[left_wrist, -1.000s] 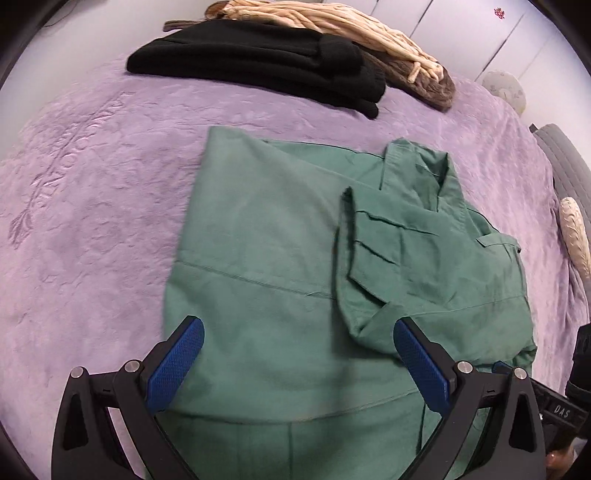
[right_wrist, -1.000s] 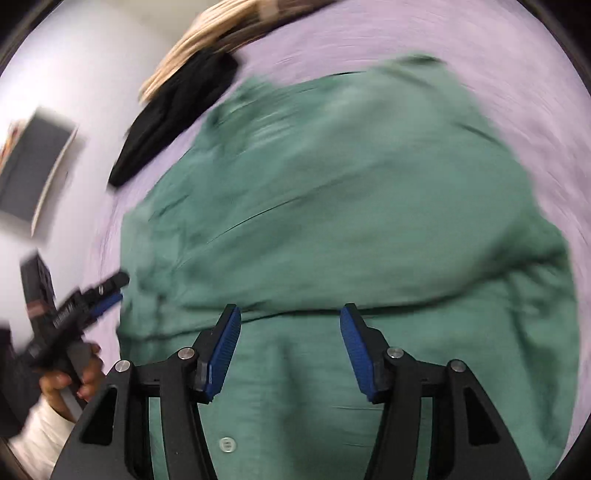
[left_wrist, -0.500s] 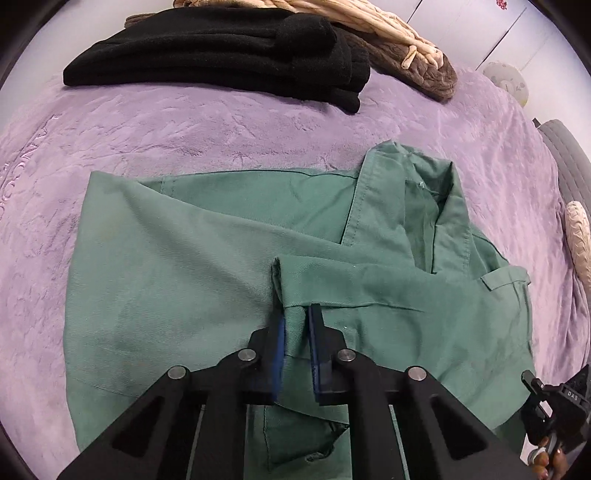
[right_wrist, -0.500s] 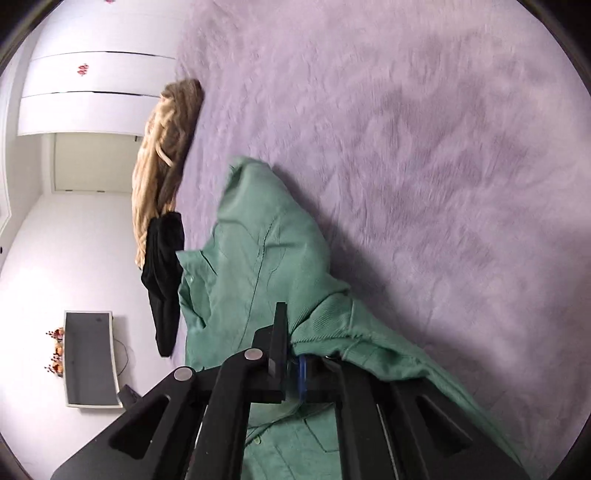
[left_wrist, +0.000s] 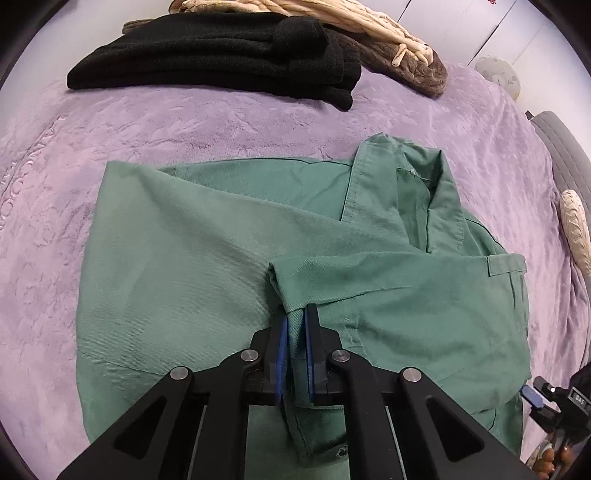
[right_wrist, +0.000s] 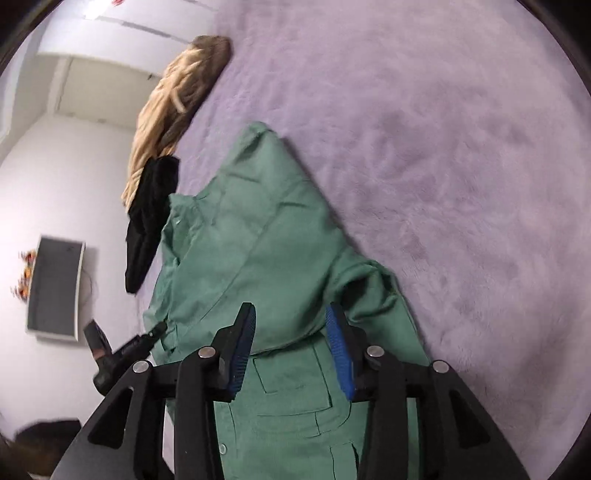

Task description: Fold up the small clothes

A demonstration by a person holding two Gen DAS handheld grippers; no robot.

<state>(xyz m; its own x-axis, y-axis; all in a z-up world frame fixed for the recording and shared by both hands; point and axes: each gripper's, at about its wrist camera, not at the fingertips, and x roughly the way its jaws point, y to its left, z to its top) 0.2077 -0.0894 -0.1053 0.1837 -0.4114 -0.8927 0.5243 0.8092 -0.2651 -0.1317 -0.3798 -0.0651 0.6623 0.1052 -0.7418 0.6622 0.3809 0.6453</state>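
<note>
A: Left wrist view, near end first: left gripper (left_wrist: 294, 325) has its pads pressed together on a fold of the green shirt (left_wrist: 207, 266), pinching the cloth at a folded sleeve edge. Shirt lies spread on the purple blanket (left_wrist: 184, 125), collar towards the far right.

B: Right wrist view differs. Right gripper (right_wrist: 291, 339) has its jaws spread and opening, blue pads (right_wrist: 338, 332) either side of a raised ridge of the same shirt (right_wrist: 258, 236); pads don't look pressed on it. This view shows chest pockets and a button near the bottom edge, which the left view hides behind the gripper.

A: Left view catches the right gripper's tip (left_wrist: 543, 395) at the bottom right corner, with fingers of a hand (left_wrist: 554, 452) under it. Yours?

B: Left gripper (right_wrist: 122, 350) visible at the left, beside the shirt's edge. Blurred.

A: Count: one green shirt, two grippers. Beyond the shirt, one folded black garment (left_wrist: 221, 55), then one beige-and-brown knit (left_wrist: 369, 29) behind it. Two pale cushions at the right, one round (left_wrist: 498, 75), one ribbed (left_wrist: 574, 225).

B: I get the black garment (right_wrist: 147, 221) and knit (right_wrist: 173, 96) too, no cushions. Room: white walls, white cupboard doors (left_wrist: 461, 26) far off, a grey flat screen (right_wrist: 55, 288) on the wall in mine only.
</note>
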